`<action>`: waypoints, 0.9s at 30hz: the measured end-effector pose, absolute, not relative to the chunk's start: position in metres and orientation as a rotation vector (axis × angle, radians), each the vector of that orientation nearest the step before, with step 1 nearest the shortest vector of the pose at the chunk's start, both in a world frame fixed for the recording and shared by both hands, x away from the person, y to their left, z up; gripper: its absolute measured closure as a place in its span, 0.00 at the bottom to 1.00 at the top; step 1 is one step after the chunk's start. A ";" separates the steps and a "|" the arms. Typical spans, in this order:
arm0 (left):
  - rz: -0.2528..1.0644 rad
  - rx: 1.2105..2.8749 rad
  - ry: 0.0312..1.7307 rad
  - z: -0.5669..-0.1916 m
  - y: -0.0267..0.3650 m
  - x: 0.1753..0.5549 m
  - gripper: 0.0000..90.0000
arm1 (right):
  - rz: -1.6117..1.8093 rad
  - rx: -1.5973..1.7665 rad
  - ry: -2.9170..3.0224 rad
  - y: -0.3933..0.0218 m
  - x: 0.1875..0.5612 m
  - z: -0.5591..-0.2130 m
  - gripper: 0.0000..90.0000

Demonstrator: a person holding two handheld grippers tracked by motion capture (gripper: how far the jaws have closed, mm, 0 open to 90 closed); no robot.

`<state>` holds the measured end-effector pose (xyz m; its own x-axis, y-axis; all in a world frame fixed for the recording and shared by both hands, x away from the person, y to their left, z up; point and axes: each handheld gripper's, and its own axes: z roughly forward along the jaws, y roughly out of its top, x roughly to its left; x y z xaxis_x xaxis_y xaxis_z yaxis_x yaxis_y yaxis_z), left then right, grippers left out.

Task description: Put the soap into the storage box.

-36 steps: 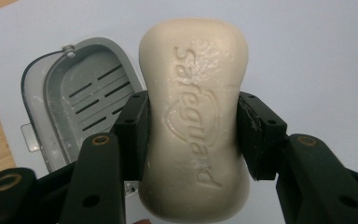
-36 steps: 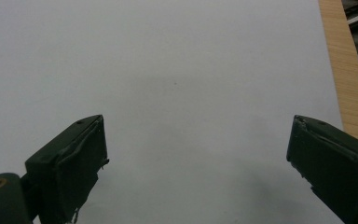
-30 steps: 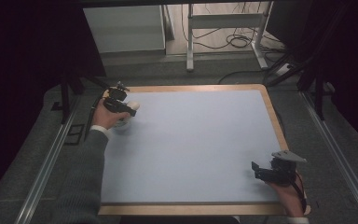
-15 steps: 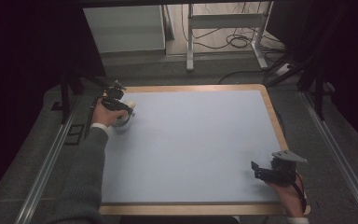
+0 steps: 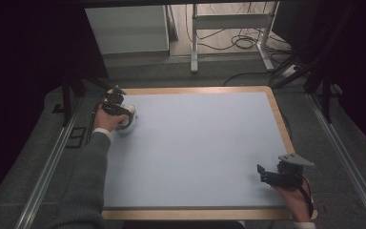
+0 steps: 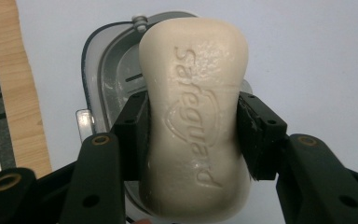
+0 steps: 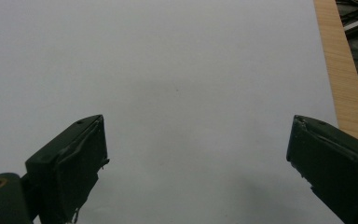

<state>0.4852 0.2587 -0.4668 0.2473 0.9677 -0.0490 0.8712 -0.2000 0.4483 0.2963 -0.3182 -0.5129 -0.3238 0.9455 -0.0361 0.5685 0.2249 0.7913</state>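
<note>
A cream bar of soap stamped with a brand name is clamped between the jaws of my left gripper, just above a grey-and-white soap dish. In the high view the left gripper is at the table's far left corner, with the white soap dish beneath it. My right gripper rests near the front right edge, jaws wide apart. In the right gripper view the right gripper has only bare table between its jaws.
The table has a pale blue top with a wooden rim. Metal rails run along both sides. Beyond the far edge are a white cabinet, a metal stand and floor cables.
The left hand has shifted slightly toward the near side with the soap, over the dish. The right gripper has stayed in place.
</note>
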 end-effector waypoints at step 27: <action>0.349 2.156 1.368 -0.442 0.230 0.440 0.36 | 0.959 1.382 1.970 -0.319 0.294 -0.511 0.05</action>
<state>0.4402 0.2297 -0.4419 0.4465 0.8916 -0.0750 0.7470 -0.3253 0.5799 0.2938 -0.3193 -0.5110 -0.3249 0.9452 -0.0325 0.5576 0.2192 0.8006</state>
